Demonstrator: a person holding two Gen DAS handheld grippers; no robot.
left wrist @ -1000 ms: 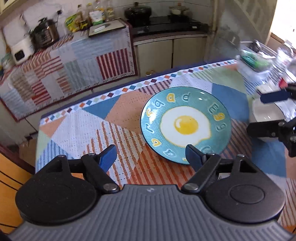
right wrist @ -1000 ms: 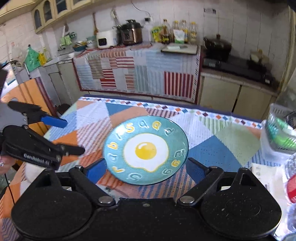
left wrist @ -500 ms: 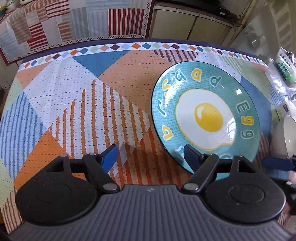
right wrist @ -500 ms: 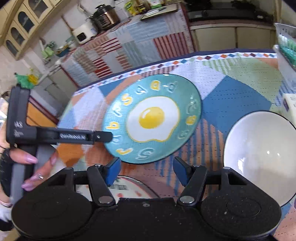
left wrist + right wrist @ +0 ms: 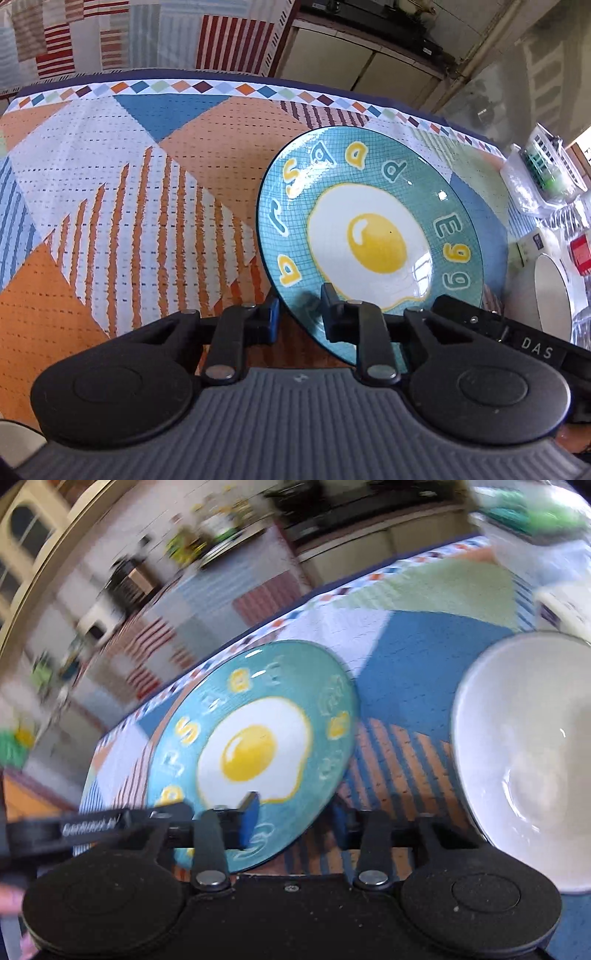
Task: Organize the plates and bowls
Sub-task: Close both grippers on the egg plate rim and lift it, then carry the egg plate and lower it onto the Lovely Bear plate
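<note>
Two grippers meet at one plate [image 5: 369,236], a teal dish with a fried egg painted in the middle and raised letters round the rim. In the left wrist view we can read "Egg" down its right side; the other letters run on round the left side and we can't make a sure word of them. On a black bar at the lower right of that view we read "DAS", and in the right wrist view a black arm at the lower left carries a blurred word starting "Gen".

Our left gripper [image 5: 299,314] is clamped on the plate's near edge, one finger under the rim and one on top. The plate is tilted, its left edge raised off the tablecloth [image 5: 129,206]. Our right gripper [image 5: 295,819] has its fingers either side of the plate's near rim; whether they press on it we cannot tell.

Only the right wrist view shows the white bowl [image 5: 524,760] whole, upright on the cloth just right of the plate; the left view catches a sliver of it at its right edge. That left view alone shows a clear basket [image 5: 546,166] with green things at the far right, sharply; the right view is smeared with blur
</note>
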